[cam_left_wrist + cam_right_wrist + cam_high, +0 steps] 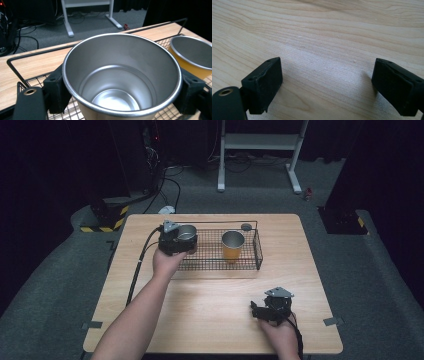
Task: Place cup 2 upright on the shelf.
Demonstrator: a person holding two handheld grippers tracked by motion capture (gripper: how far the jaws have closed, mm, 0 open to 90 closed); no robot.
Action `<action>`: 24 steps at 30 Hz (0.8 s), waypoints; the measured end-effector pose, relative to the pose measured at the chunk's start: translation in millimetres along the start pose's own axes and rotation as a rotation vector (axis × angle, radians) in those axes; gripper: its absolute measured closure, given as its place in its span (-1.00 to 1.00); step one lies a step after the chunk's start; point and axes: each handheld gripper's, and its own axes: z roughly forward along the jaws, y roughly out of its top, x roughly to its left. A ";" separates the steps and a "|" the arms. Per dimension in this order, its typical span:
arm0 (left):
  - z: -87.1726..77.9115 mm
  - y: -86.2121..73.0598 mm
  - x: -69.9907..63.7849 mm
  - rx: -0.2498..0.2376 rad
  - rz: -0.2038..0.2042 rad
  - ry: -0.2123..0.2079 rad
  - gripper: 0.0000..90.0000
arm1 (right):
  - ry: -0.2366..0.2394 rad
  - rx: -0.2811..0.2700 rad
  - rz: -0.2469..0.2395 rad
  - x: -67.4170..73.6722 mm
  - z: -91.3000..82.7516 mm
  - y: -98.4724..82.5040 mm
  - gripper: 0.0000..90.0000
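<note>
A plain steel cup (187, 233) (122, 77) is clamped between the black jaws of my left gripper (186, 241) (122, 95), upright and empty, over the left end of a black wire basket (257, 251) (15, 67). An orange cup with a steel rim (232, 245) (192, 56) stands upright inside the basket, to the right of the held cup. My right gripper (256, 311) (325, 87) rests low over the bare wooden table (210, 315) (324, 37) near the front right, jaws wide apart with nothing between them.
The wire basket sits across the far middle of the table. A small dark round object (246, 226) lies by the basket's far edge. Beyond the table stand a white metal frame (260, 150) and floor cables (167, 185).
</note>
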 end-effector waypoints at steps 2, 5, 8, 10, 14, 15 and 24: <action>5.8 -2.1 1.4 0.024 0.002 0.008 -0.58 | 0.000 0.000 0.000 0.0 0.0 0.0 -0.78; 11.9 -5.0 3.2 0.048 0.005 0.019 -0.58 | 0.000 0.000 0.000 0.0 0.0 0.0 -0.78; 17.8 -7.1 4.3 0.088 0.002 0.034 -0.58 | 0.000 0.000 0.000 0.0 0.0 0.0 -0.78; 21.2 -8.5 5.2 0.108 -0.014 0.035 -0.58 | 0.000 0.000 0.000 0.0 0.0 0.0 -0.78; 26.6 -10.4 6.3 0.164 -0.012 0.051 -0.58 | 0.000 0.000 0.000 0.0 0.0 0.0 -0.78; 27.6 -10.7 5.8 0.174 -0.006 0.058 -0.58 | -0.001 0.000 0.000 0.0 0.0 0.0 -0.78; 35.7 -10.4 5.4 0.248 -0.007 0.077 -0.58 | 0.000 0.000 0.000 0.0 0.0 0.0 -0.78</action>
